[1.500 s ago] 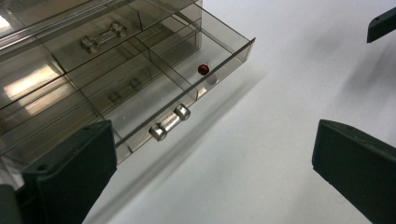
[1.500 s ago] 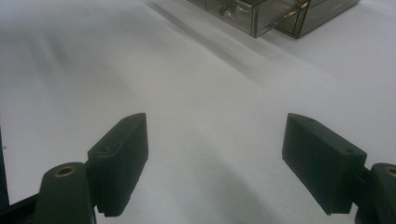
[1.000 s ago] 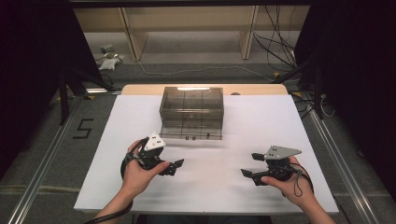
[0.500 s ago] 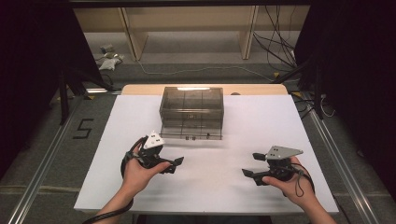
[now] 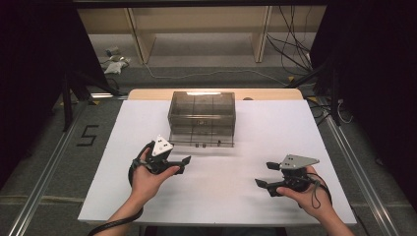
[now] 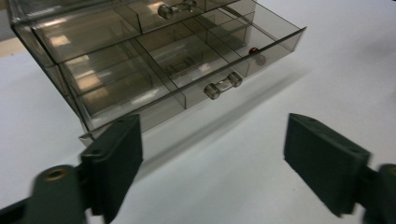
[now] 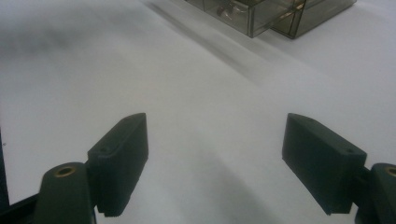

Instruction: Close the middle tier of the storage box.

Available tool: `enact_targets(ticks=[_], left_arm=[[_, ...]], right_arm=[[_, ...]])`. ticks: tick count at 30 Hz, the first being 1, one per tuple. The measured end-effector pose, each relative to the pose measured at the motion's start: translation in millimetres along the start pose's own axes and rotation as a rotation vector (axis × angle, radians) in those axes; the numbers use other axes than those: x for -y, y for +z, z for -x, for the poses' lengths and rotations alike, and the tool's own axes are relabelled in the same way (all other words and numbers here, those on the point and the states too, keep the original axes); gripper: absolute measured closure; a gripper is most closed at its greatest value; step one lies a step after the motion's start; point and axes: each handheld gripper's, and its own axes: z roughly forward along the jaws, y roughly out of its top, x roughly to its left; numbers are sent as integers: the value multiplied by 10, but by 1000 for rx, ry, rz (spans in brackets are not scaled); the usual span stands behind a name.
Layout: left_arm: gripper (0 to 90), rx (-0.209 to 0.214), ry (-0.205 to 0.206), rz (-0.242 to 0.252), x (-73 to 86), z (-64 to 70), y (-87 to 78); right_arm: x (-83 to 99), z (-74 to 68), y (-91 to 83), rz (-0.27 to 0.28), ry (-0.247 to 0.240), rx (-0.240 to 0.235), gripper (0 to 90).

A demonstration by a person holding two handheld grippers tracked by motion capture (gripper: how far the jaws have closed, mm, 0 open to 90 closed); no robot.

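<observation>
the left gripper point(image 5: 181, 164) is hovering over the white table point(image 5: 123, 147), its black, blocky jaws standing wide apart and gripping nothing. just beyond it the drawer box point(image 5: 202, 118) is sitting toward the far middle of the table: smoky, see-through plastic with hard square edges, split by thin walls into compartments. its bottom drawer point(image 6: 196, 56) is standing pulled out, showing a clear barrel-shaped handle point(image 6: 223, 85) on its front and a small red bead point(image 6: 253, 50) lying in one corner compartment. farther right, well apart from the box, the right gripper point(image 5: 264, 174) is resting low near the matte tabletop, its jaws also spread wide and empty.
</observation>
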Motion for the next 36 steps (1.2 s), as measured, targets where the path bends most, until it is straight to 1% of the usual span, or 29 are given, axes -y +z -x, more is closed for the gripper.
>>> enact_targets(ticks=[1, 3, 5, 7, 9, 10, 12, 14, 16, 17, 19, 23, 26, 30, 36], left_arm=[[357, -16, 3, -4, 4, -4, 12], [435, -18, 3, -5, 18, -11, 52], [525, -25, 23, -11, 23, -14, 80], [661, -56, 40, -15, 23, -10, 119], [772, -64, 46, -28, 18, -20, 156], [813, -66, 43, -33, 18, -24, 188], [865, -60, 58, -61, 29, -30, 256], [887, -59, 64, -72, 45, -26, 316], [894, -59, 64, -79, 43, -24, 360], [894, -61, 72, -83, 34, -27, 376], [895, -58, 68, -80, 12, -21, 414], [896, -45, 76, -78, -23, 23, 490], [896, -36, 70, -76, -44, 50, 546], [898, -39, 81, -80, -60, 61, 590], [898, -39, 71, -75, -79, 59, 630]], right_arm=[[2, 2, -2, 1, 0, 2, 235], [0, 5, -5, 2, 3, 5, 235], [-5, 10, 1, -3, 2, 8, 234], [-10, 15, 13, -6, 2, 11, 234], [-13, 19, 20, -10, -4, 14, 235], [-17, 17, 18, -12, -3, 17, 235], [-22, 10, 13, -12, 0, 22, 234], [-22, 7, 11, -9, -1, 24, 234], [-17, 7, 7, -11, -1, 24, 235], [-14, 7, 5, -11, 2, 23, 234], [-10, 7, 5, -9, 4, 21, 234], [-10, 8, 5, -7, 5, 16, 234], [-10, 8, 11, -7, 4, 12, 235], [-10, 6, 10, -7, 4, 11, 234], [-11, 5, 9, -6, 3, 11, 234]])
